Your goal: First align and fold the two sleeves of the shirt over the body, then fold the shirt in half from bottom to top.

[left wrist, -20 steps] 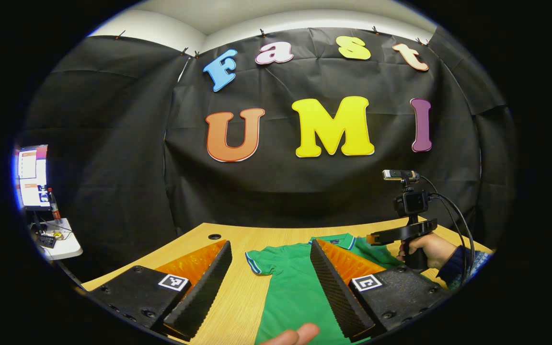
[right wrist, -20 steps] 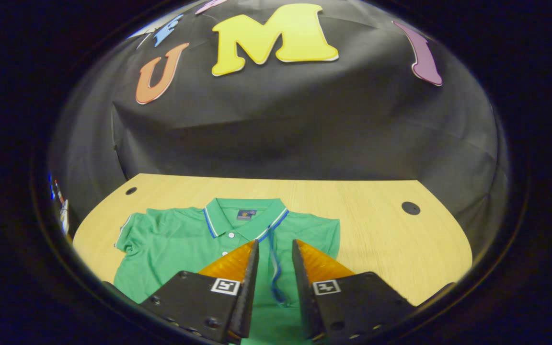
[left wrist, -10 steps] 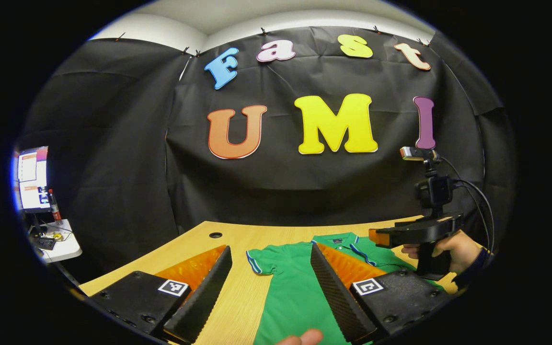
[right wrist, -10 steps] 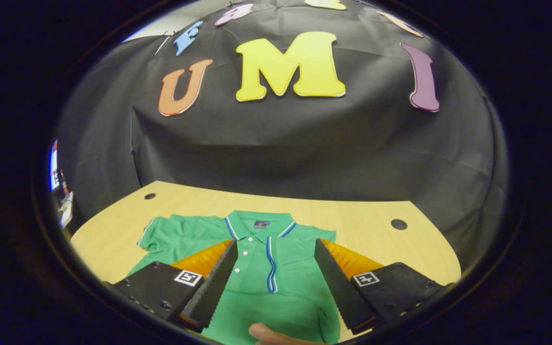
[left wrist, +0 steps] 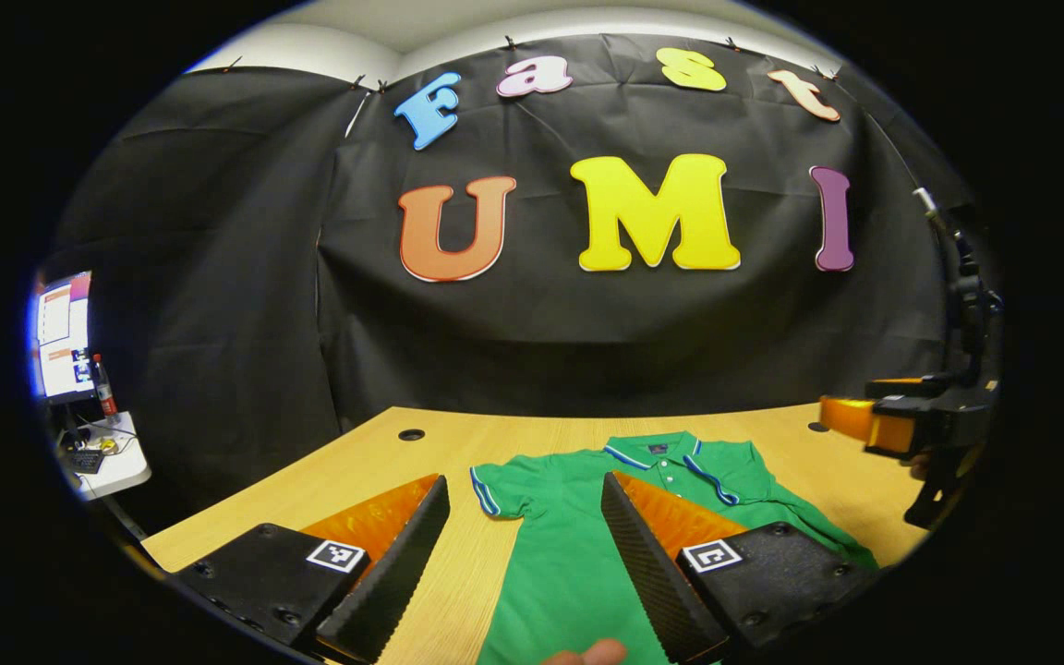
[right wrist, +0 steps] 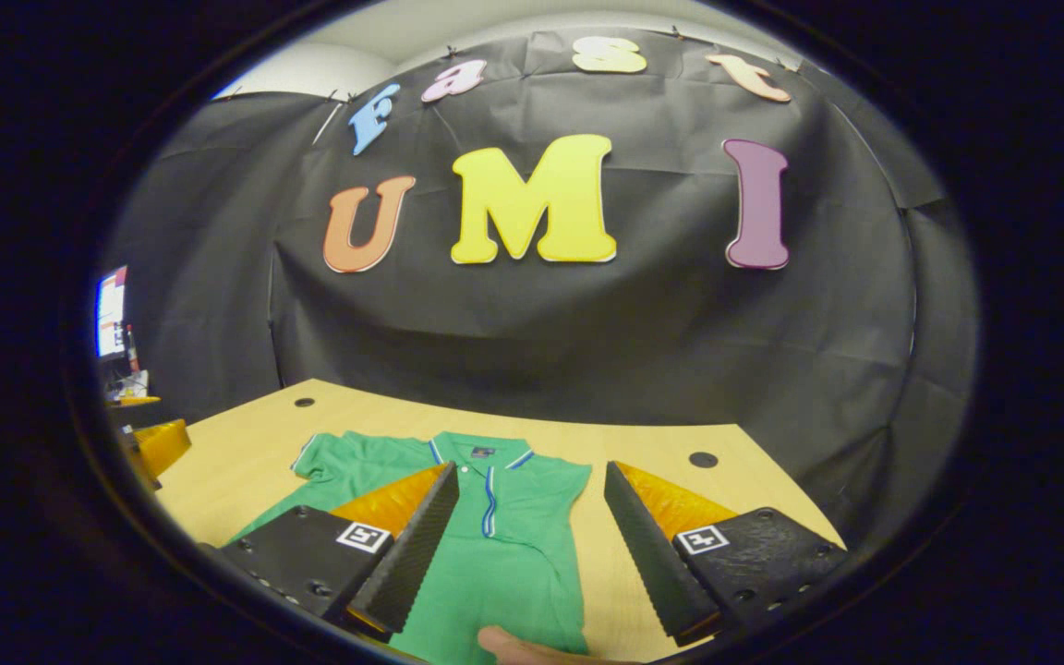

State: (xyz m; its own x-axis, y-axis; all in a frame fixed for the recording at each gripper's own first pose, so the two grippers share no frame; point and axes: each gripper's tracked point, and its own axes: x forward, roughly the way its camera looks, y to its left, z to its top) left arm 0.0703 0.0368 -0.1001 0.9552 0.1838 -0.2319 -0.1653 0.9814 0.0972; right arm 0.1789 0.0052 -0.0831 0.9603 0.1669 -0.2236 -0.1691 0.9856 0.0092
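In my left gripper view, the left gripper (left wrist: 525, 545) has its fingers spread wide with nothing between them but cloth and wood below. A fingertip (left wrist: 587, 654) pokes in at the bottom edge, cut off, so I cannot tell whose grip it belongs to. Just beyond and partly under my right-hand finger lies the one green shirt (left wrist: 578, 545), flat on the wooden table (left wrist: 375, 457); its hem is cut off below. One sleeve (left wrist: 495, 485) sticks out between my fingers, past their tips. The other side of the shirt has its edge lying over the body, as far as I can make out. Further off beside that finger, at the rim of the view, is the other gripper, partly cut off.

In my right gripper view, the right gripper (right wrist: 525, 540) is likewise spread and holds nothing. The shirt's collar (right wrist: 479, 451) sits just past my left-hand fingertip. I count two round holes (right wrist: 703, 459) in the tabletop. A monitor (left wrist: 61, 334) stands far off to the side, too small to read
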